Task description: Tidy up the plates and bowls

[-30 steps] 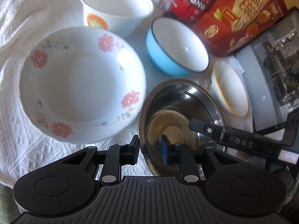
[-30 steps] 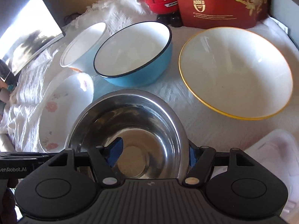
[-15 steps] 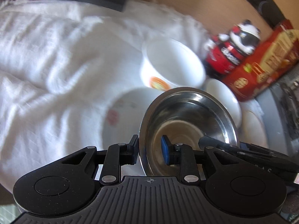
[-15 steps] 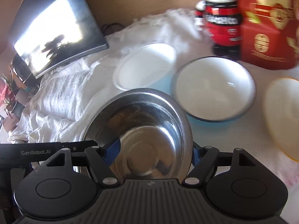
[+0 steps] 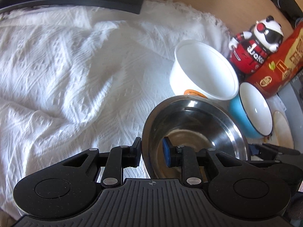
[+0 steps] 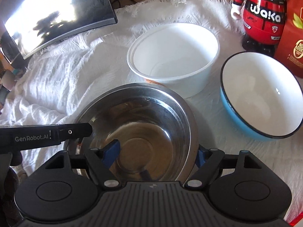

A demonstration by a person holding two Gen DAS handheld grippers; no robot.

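Observation:
A steel bowl [image 5: 198,124] is held up over the white cloth by both grippers. My left gripper [image 5: 152,154] is shut on its left rim, one finger outside and one inside. My right gripper [image 6: 159,155] is shut on the steel bowl's [image 6: 144,121] right rim, with one pad inside and one outside. A white paper bowl [image 5: 204,71] with an orange label stands behind; it also shows in the right wrist view [image 6: 174,56]. A blue bowl [image 5: 251,111] with a white inside sits to its right, also in the right wrist view [image 6: 259,96]. The flowered bowl is out of view.
A rumpled white cloth [image 5: 66,66] covers the table. A red and black panda figure [image 6: 263,13] and a red carton [image 5: 278,62] stand at the back right. A dark monitor [image 6: 53,17] leans at the back left. A yellow-rimmed plate [image 5: 283,130] lies at far right.
Both grippers have lifted the steel bowl and carried it up and left, away from the flowered bowl, which has dropped out of view. The white and blue bowls stayed in place.

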